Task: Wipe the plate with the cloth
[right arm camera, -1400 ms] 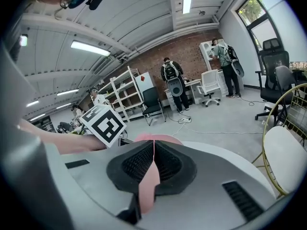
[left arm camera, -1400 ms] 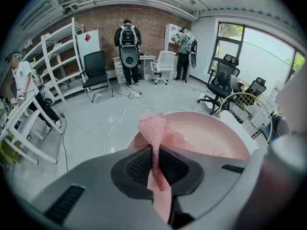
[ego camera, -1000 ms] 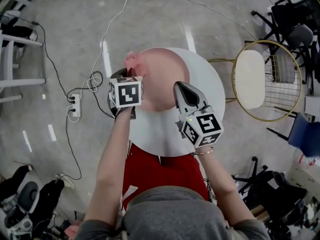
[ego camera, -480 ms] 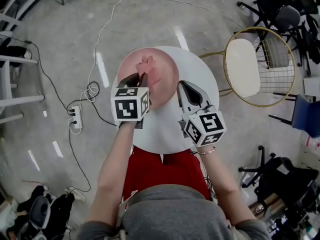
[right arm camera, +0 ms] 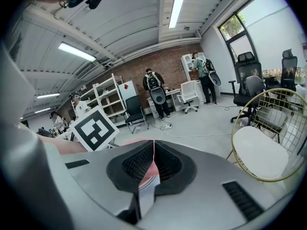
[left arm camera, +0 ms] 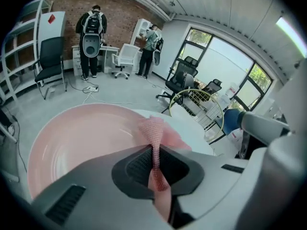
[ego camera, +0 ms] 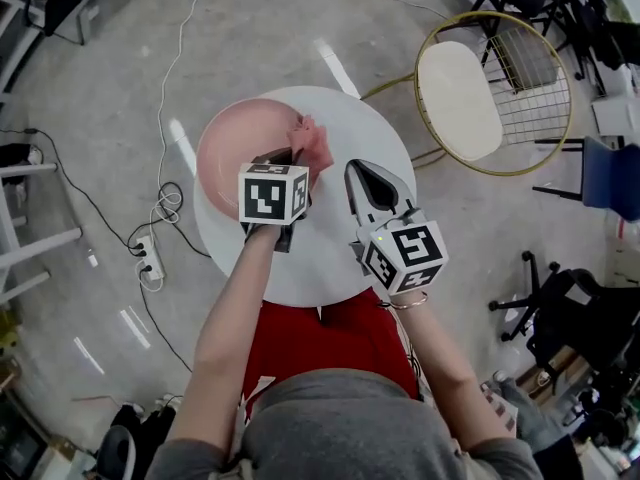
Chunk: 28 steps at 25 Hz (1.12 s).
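Clamped on the cloth [left arm camera: 154,127] with the left gripper [left arm camera: 154,152], jaws pressed together on a narrow fold of pink mesh. Bunched up just beyond the jaw tips, with a loose end trailing back between the jaws toward the camera. Ahead of this gripper and spreading to its left, the plate [left arm camera: 72,138]: pink, shallow, its near rim running under the jaws. In the head view, cloth held at the plate's right edge, right at the jaw tips; cannot tell whether pressed against the plate or just above it.

Beside it on the right, the right gripper [right arm camera: 153,145], jaws together with nothing between them. Pointing the same way as the left one, the two side by side but apart. Cloth ahead and to the left of these jaws, near but not touching. Just a sliver of pink and white showing through the slit behind the closed tips. To the left in the right gripper view, the left gripper's marker cube [right arm camera: 96,128].

Under both grippers, a round white table [ego camera: 335,263], plate on its left part. Further ahead and to the right of the right gripper, well apart, a gold-rimmed chair [ego camera: 455,78] on the floor. Down left of the left gripper, a power strip [ego camera: 150,268] among cables
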{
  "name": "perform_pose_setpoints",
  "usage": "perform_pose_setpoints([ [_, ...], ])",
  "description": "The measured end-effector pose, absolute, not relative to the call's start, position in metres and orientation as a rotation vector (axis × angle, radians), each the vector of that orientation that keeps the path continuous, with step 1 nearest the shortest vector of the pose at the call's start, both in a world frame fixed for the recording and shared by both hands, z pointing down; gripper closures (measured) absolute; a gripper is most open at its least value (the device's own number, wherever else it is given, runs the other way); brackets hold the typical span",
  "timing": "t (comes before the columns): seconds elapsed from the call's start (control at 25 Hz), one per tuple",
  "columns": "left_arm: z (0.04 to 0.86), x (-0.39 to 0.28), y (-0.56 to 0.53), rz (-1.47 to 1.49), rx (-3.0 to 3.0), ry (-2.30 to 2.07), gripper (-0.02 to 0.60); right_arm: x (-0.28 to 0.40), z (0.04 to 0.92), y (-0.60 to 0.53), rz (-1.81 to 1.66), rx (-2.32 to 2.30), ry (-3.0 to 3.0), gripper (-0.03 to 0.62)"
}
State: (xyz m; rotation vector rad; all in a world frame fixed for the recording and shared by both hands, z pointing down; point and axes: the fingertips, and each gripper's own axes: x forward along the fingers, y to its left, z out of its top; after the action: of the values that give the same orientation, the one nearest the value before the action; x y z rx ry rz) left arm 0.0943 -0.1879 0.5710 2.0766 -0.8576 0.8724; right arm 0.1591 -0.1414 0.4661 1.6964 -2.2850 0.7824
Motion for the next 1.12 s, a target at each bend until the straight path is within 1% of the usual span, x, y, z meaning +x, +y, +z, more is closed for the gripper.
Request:
perform_pose_setpoints([
  [0.32,0.603,0.076,-0.181,1.062,2.018,-0.881,0.546,0.157,0.475,-0.151,0.800,1.637,-2.301,0.565],
  [0.84,0.604,-0.023,-0.182,1.162,1.911,-1.051,0.546,0.086,0.476,-0.163,0.779,1.402,-2.419,0.565],
  [1.12,0.588,-0.056,-0.181,1.161,1.892,-1.133,0.546,0.059,0.473,-0.161,0.759,1.331,-2.448,0.565],
])
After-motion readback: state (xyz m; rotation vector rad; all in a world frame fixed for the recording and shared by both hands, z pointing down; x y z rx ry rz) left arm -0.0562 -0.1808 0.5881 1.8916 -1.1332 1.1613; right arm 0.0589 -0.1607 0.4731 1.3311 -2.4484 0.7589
